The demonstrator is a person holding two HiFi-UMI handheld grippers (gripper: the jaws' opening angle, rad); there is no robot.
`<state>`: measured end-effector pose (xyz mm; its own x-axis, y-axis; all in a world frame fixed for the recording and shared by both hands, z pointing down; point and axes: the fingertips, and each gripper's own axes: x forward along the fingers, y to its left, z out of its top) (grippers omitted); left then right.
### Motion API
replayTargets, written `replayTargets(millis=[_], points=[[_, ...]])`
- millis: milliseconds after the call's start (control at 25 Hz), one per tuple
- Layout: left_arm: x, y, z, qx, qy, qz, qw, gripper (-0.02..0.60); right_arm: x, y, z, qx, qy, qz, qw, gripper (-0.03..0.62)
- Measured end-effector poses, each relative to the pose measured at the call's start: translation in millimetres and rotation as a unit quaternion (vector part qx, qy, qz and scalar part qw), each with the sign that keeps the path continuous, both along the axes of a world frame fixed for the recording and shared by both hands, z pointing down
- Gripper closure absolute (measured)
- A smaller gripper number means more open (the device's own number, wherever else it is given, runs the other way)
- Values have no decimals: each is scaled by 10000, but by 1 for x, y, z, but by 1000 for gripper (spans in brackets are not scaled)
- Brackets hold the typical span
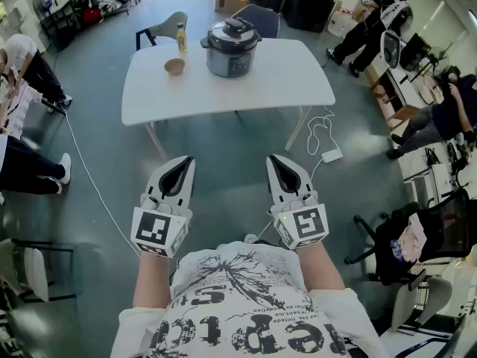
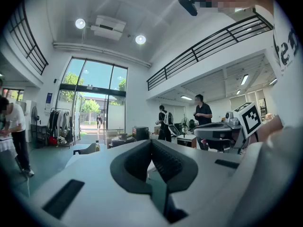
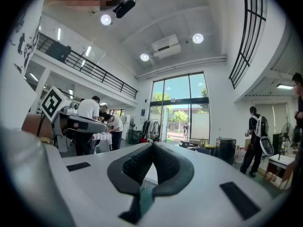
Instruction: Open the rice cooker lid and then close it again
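Rice cooker (image 1: 232,48) closed on table (image 1: 298,80); left claw (image 1: 186,159), right claw (image 1: 273,159) pressed together (empty).

Little can be read. The white T-shirt (image 1: 240,308) carries large black letters across the chest, partly cut off by the lower edge of the head view, and no sure word comes out of them. The cube (image 1: 158,230) on the left claw (image 1: 185,161) and the cube (image 1: 305,224) on the right claw (image 1: 274,159) bear black-and-white square patterns, no letters. The label of the bottle (image 1: 181,40) on the desk (image 1: 283,80) is too small to read, as is the blue wall sign (image 2: 49,97) beside the glass door.
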<state>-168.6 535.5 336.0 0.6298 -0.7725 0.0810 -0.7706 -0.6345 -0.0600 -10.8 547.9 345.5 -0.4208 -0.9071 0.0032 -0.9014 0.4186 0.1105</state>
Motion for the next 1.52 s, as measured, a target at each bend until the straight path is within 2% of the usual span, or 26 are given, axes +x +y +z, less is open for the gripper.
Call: replayTargets(millis=[440,600,640,680,720,760,960,1200,1320,1520], points=[[-9,9,-3,-8,94,53,9999,569,-9,11,2,-171,-38,3,9998,582],[-13,9,-2,-3,45,96,9999,569,-9,7,2,-245,-220,154,9993,580],[-16,8,-1,-9,37,87,10000,569,-12,5,2,-244,-299,145,9992,557],[-20,6,1,-22,39,63,10000,569,-17,2,3,-226,-394,71,9989,356],[-24,5,4,-45,48,29,10000,569,-21,-1,3,-194,-497,0,9986,40],[-26,3,6,-76,56,-2,10000,569,-22,-4,3,-160,-582,-6,9982,-4],[-28,-17,13,-131,-17,-53,9999,569,-18,-27,9,-204,-515,54,9984,-4],[-16,-76,26,-126,-116,-159,9997,569,-7,-94,27,-263,-483,-73,9985,-4],[-6,-125,32,-95,-155,-354,9992,569,4,-148,33,-243,-501,-229,9982,-4],[21,-236,34,-84,-172,-629,9978,569,35,-268,30,-225,-583,-397,9973,-4]])
